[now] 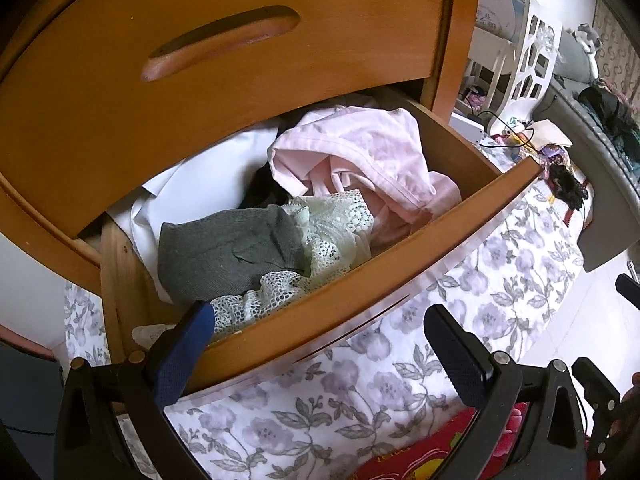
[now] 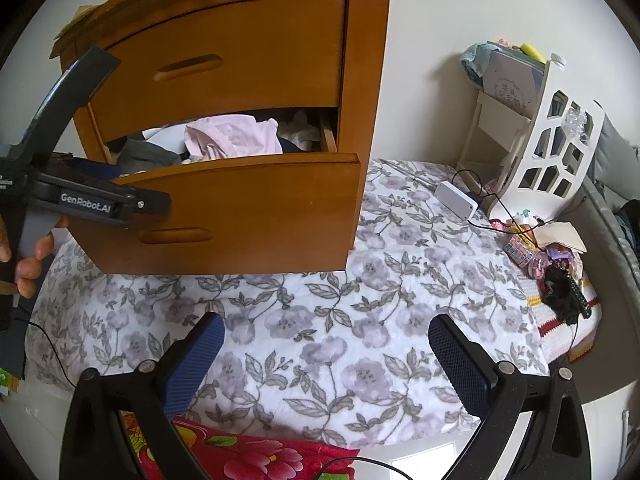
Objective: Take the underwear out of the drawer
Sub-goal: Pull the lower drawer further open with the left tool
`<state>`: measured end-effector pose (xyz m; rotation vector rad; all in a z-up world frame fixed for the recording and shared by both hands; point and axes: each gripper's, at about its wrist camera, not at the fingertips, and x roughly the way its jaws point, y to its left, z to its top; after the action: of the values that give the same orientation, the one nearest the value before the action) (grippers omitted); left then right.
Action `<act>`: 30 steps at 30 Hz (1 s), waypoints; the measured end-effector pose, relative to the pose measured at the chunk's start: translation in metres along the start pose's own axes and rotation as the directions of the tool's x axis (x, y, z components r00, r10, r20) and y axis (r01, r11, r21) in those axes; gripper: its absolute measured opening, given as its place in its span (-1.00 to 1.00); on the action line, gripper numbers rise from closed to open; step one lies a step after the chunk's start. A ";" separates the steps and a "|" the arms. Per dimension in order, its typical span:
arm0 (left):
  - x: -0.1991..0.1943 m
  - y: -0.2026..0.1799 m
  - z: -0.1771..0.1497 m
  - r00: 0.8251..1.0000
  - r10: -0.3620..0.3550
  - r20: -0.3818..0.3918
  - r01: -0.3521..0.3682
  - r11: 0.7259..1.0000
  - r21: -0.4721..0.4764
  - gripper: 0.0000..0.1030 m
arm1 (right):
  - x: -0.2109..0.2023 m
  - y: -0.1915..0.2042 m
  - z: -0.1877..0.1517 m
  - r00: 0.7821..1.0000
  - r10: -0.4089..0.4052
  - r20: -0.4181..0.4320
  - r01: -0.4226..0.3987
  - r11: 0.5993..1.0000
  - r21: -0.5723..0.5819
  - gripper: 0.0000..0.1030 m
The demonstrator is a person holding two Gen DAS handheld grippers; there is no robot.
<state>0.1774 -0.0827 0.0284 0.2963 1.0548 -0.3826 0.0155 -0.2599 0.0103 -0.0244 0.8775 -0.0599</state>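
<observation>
1. The drawer (image 1: 360,280) is seen pulled out of the wooden cabinet (image 2: 248,60), its front edge jutting over the floral bedspread (image 2: 360,300).
2. Underwear is heaped inside: a pink garment (image 1: 360,152) at the back right, a grey piece (image 1: 232,248) and pale lace (image 1: 332,224) near the front edge.
3. The left tool (image 1: 316,344) is held spread wide at the drawer's front edge, one pad inside the drawer, the other outside; nothing is pinched.
4. The right tool (image 2: 326,360) is held spread and empty over open bedspread, well apart from the drawer.
5. Clutter (image 2: 552,256) is confined to the bed's far right edge.
</observation>
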 end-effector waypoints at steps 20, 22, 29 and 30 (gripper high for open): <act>-0.023 -0.012 -0.038 0.996 -0.072 0.044 0.073 0.997 -0.008 1.00 | -0.011 0.002 0.000 1.000 0.006 0.012 -0.006 1.000 -0.007 1.00; -0.025 -0.014 -0.041 0.996 -0.078 0.043 0.078 0.997 -0.007 1.00 | -0.012 0.002 0.000 1.000 0.008 0.012 -0.008 1.000 -0.009 1.00; -0.025 -0.015 -0.043 0.997 -0.057 0.055 0.057 0.998 -0.014 1.00 | -0.015 0.003 0.000 1.000 0.008 0.018 -0.008 1.000 -0.012 1.00; -0.025 -0.015 -0.042 0.997 -0.056 0.055 0.057 0.998 -0.017 1.00 | -0.015 0.003 0.000 1.000 0.007 0.018 -0.007 1.000 -0.010 1.00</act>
<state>0.1273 -0.0744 0.0298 0.2388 1.0142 -0.4291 0.0060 -0.2560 0.0213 -0.0316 0.8597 -0.0486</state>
